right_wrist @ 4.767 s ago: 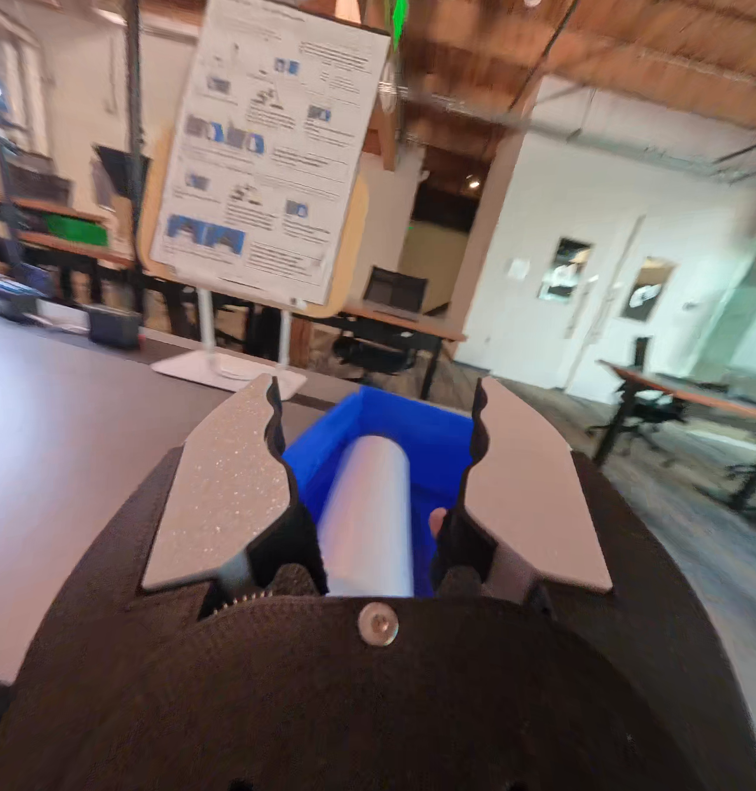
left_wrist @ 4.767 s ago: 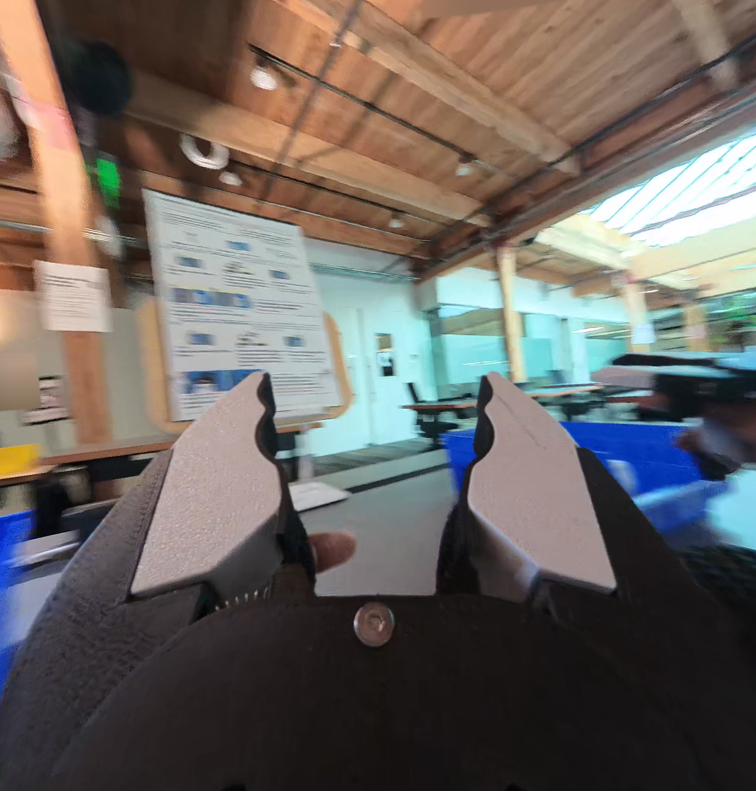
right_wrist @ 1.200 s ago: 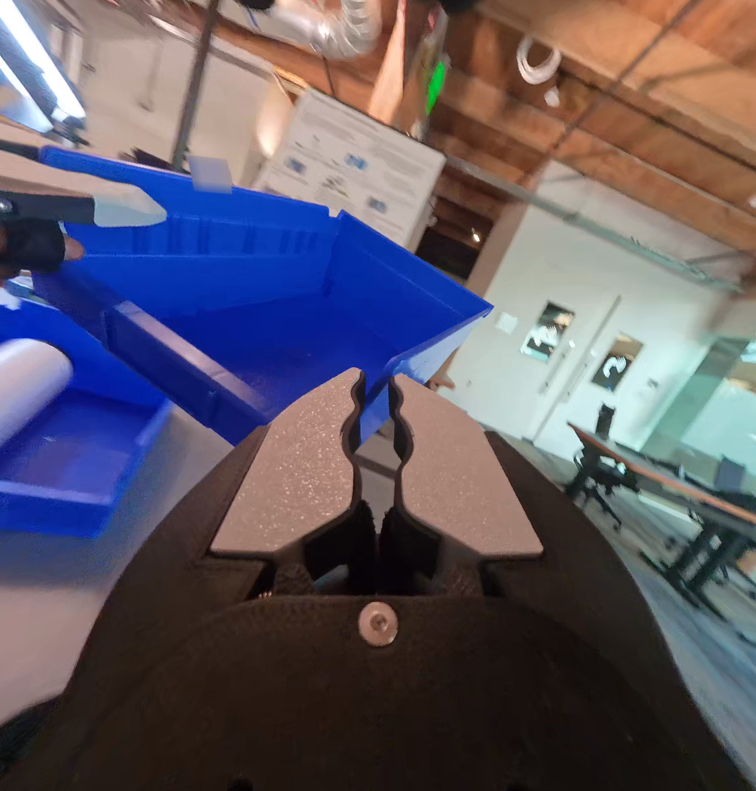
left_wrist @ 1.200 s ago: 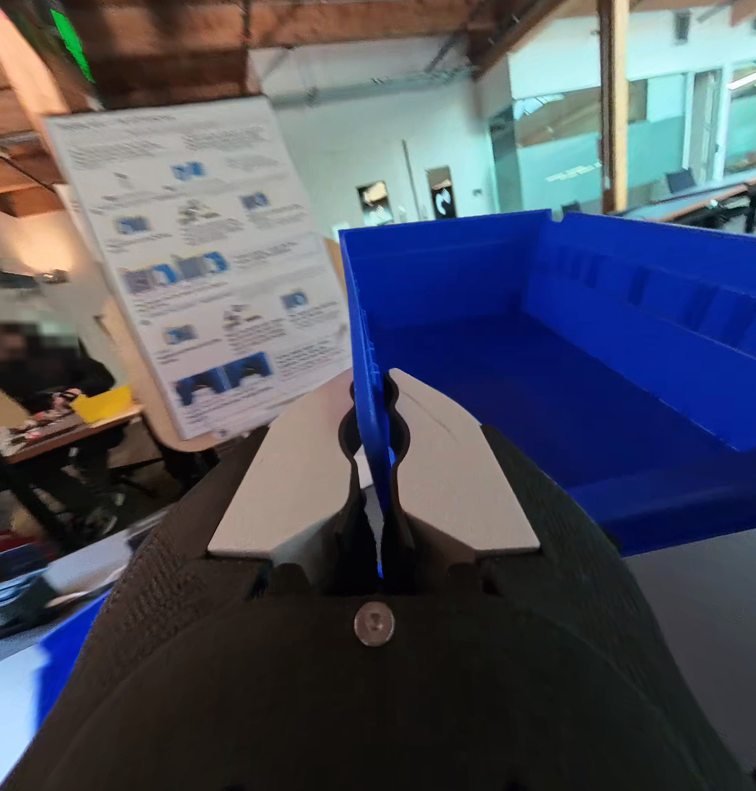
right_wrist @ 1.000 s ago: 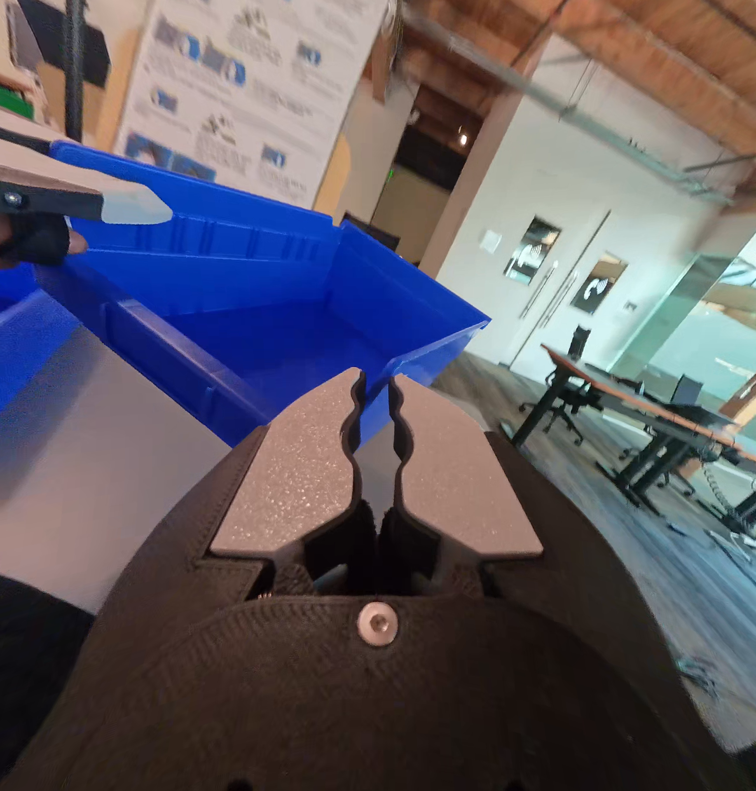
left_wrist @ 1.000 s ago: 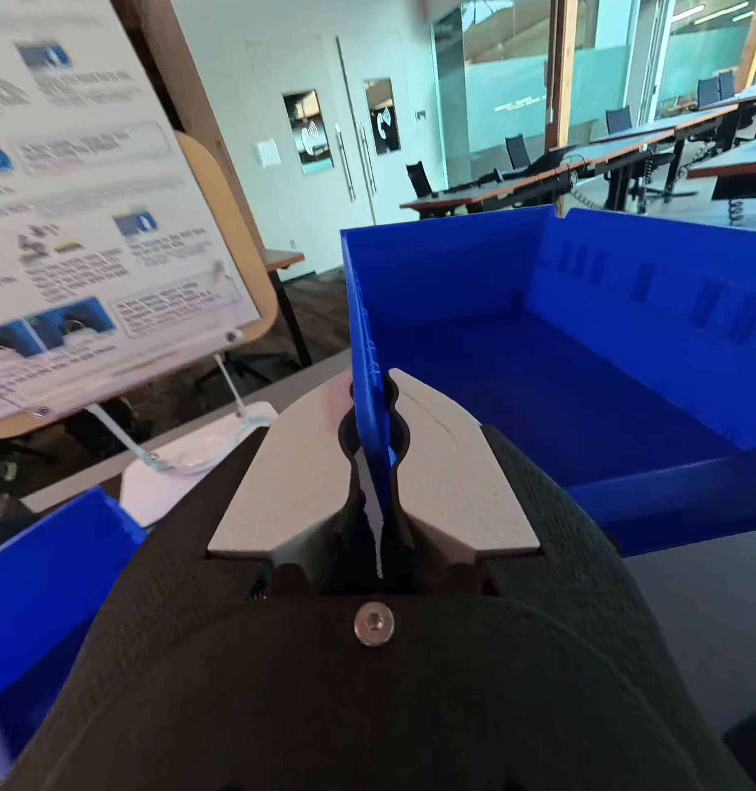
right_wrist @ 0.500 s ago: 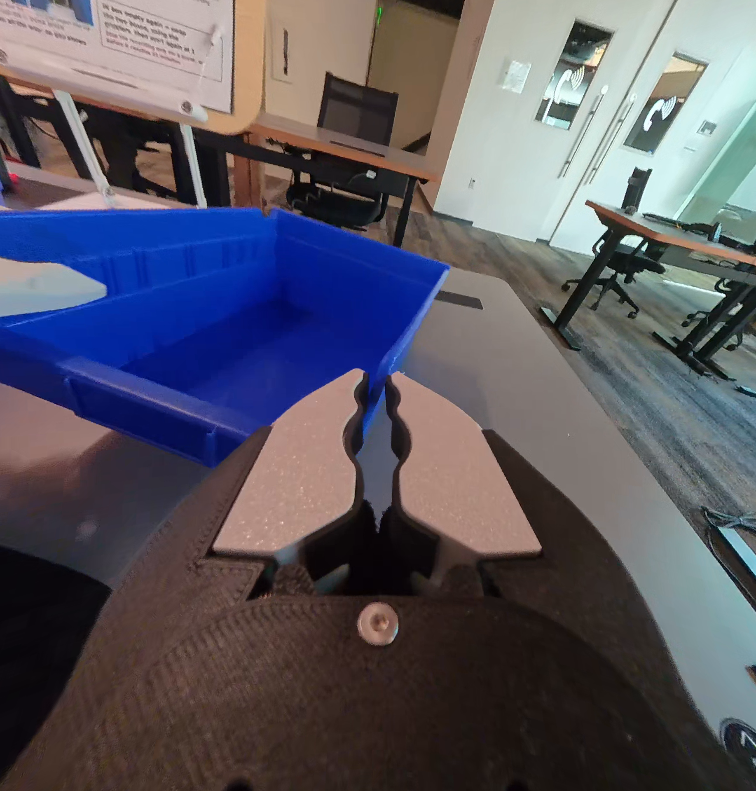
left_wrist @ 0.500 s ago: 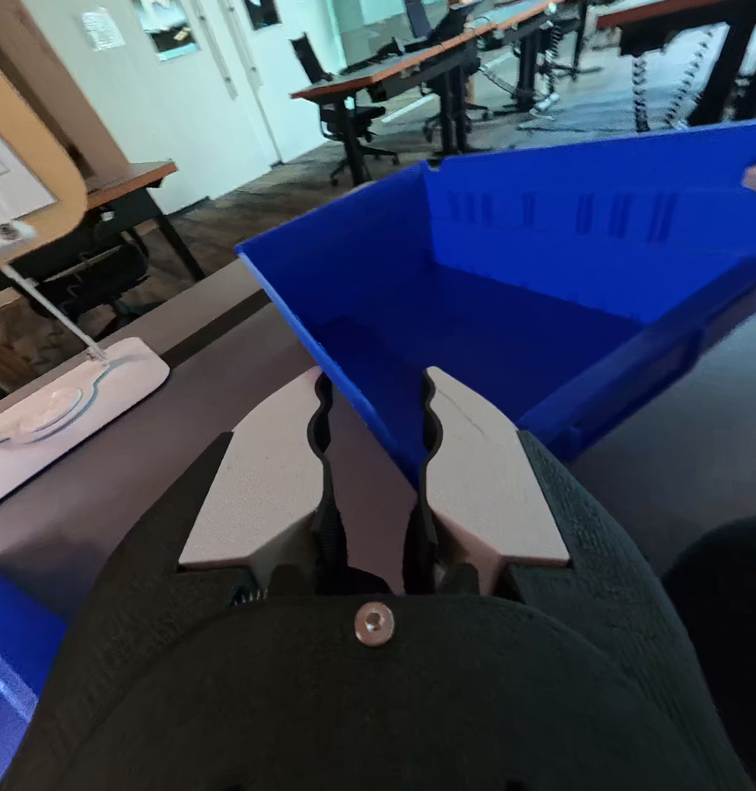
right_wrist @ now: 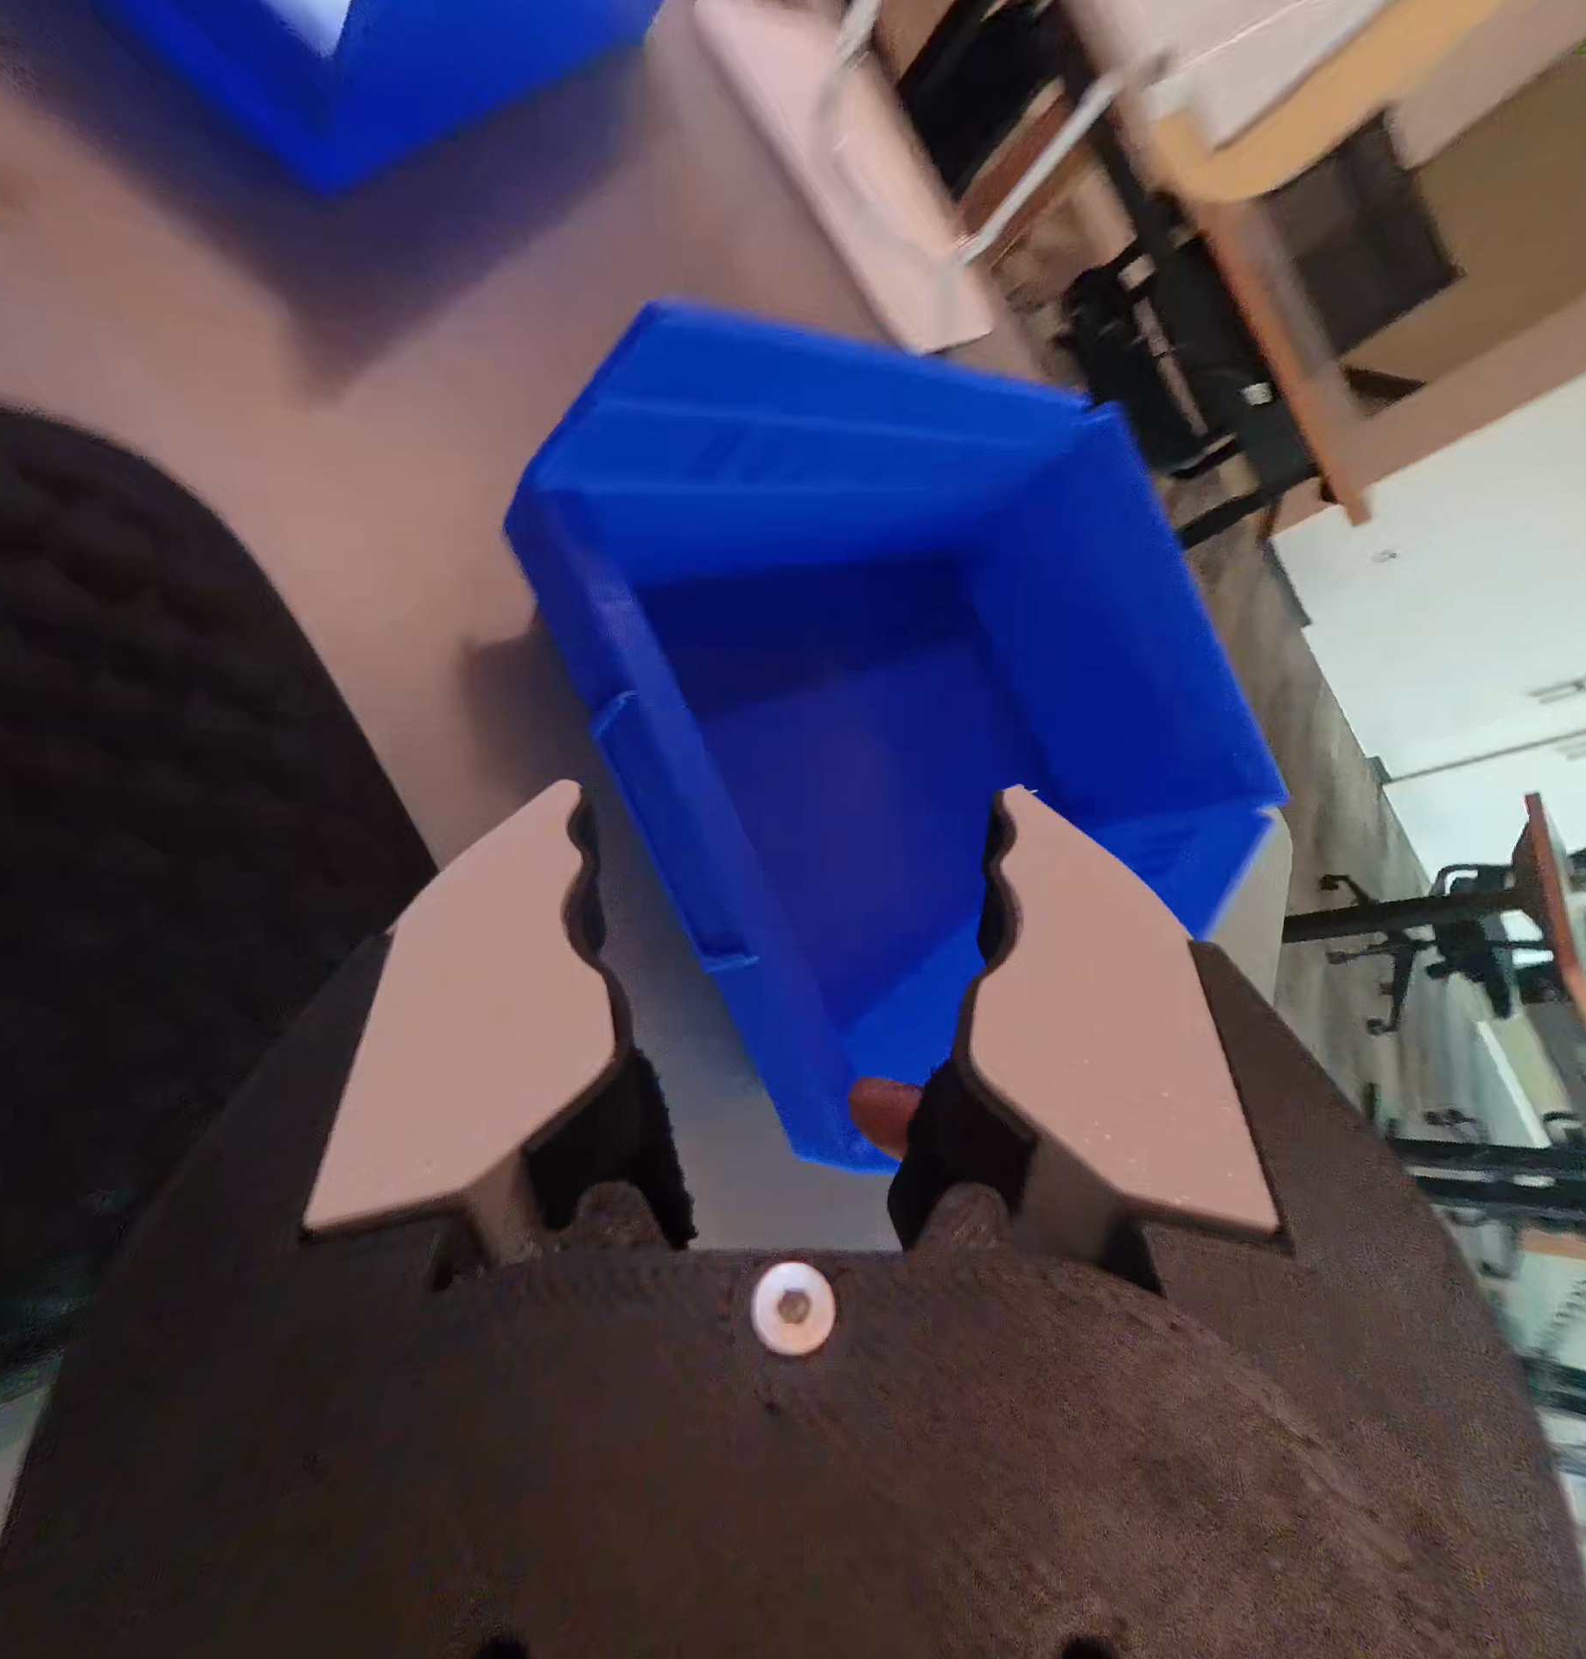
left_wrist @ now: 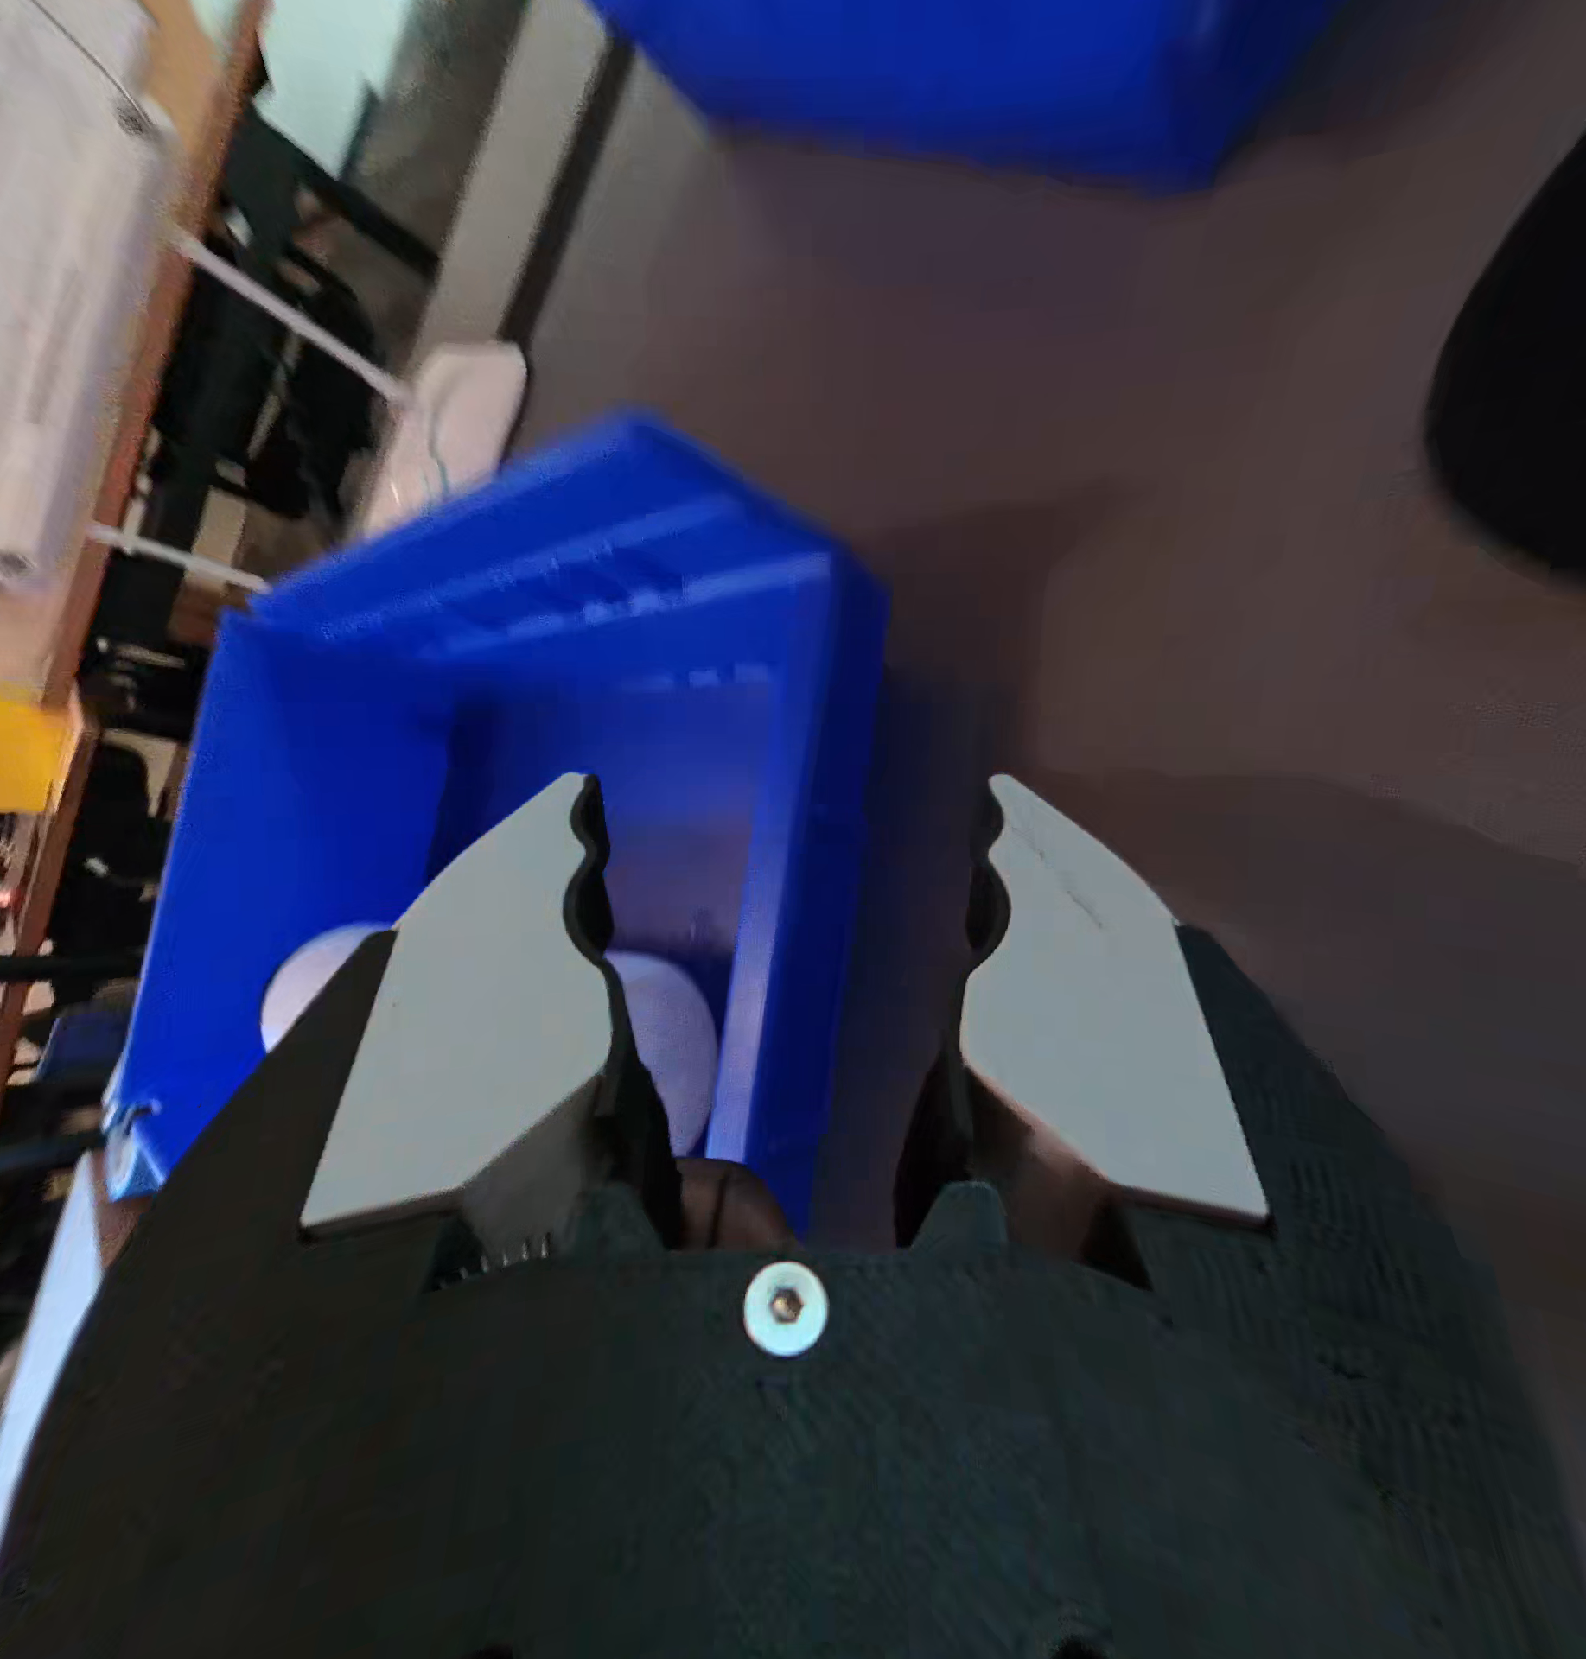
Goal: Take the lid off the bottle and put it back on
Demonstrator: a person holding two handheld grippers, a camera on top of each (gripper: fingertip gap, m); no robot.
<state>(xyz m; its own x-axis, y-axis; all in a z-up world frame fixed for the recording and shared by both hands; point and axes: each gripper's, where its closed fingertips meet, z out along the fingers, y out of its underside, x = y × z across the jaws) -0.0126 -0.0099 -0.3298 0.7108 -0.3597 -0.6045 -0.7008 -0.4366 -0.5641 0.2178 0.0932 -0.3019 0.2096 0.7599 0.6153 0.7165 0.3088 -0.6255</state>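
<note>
Both tools wide open, holding nothing. Left tool (left_wrist: 789, 884) over blue bin (left_wrist: 322, 808); white bottle (left_wrist: 672, 1041) lies inside at 7 o'clock, half hidden. Probably light, smooth, slippery plastic: grip mid-body. Right tool (right_wrist: 789, 889) faces an empty bin (right_wrist: 1130, 628).

grey table (left_wrist: 1130, 449), white walls (right_wrist: 1444, 628)

Grey wavy-edged tongs (left_wrist: 793, 898), textured black housing, silver hex screw (right_wrist: 793, 1307)

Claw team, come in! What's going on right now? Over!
Left claw open, empty. Right claw open, empty. White bottle lying in blue bin, partly hidden, lid not visible. Empty blue bin under right claw.
</note>
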